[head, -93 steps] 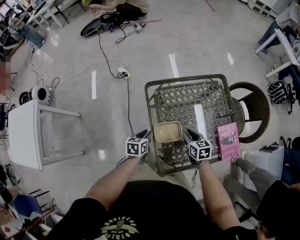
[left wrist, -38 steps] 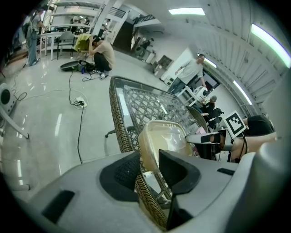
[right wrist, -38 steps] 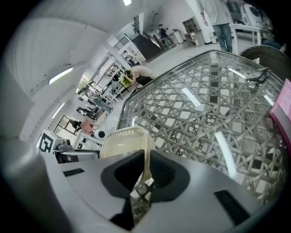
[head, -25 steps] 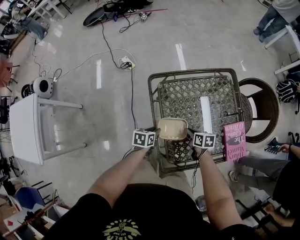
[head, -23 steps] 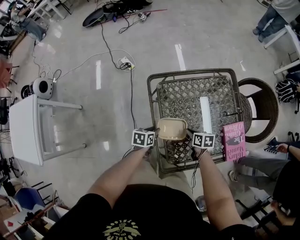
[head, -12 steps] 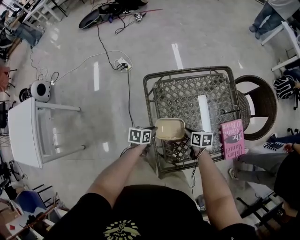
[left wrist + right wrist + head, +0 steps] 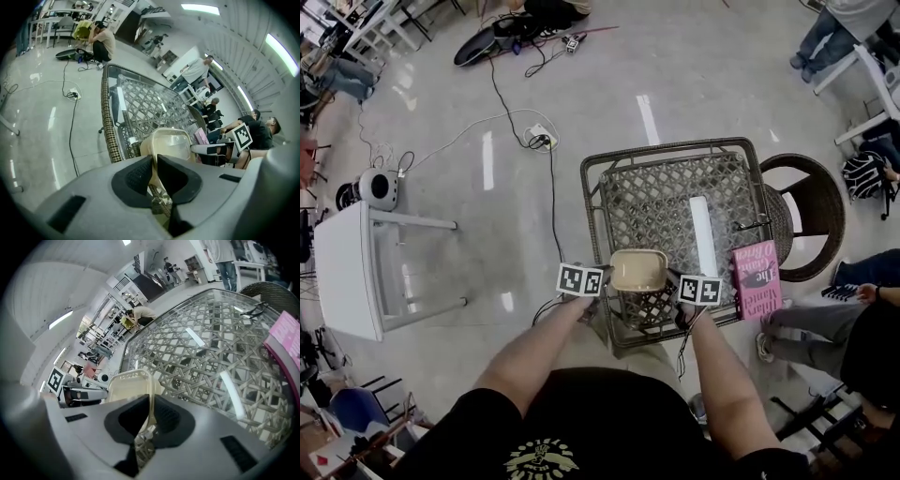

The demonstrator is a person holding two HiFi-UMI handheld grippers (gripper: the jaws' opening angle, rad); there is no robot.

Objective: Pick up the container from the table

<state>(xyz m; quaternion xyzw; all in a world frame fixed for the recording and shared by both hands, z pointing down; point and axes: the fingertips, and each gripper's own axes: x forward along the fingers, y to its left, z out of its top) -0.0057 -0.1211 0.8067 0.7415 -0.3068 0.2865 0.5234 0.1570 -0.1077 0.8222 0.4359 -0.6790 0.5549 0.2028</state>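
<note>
- Open floor (image 7: 478, 225) lies left of your bench (image 7: 675, 197);
- your left gripper (image 7: 154, 164) has just been closing; its fingers now pinch the left rim of the container (image 7: 638, 270);
- the container is at the bench's near edge;
- your right gripper (image 7: 151, 411) pinches the right rim, fingers narrow; a pink book (image 7: 757, 279) lies just beyond.

Change since the earlier views: the jaws of your left gripper (image 7: 154, 164), wide a second ago, have just been closing and now pinch the container (image 7: 638, 270) wall. The container, formerly ahead of both tools, now sits between the left gripper and your right gripper (image 7: 151, 404).
</note>
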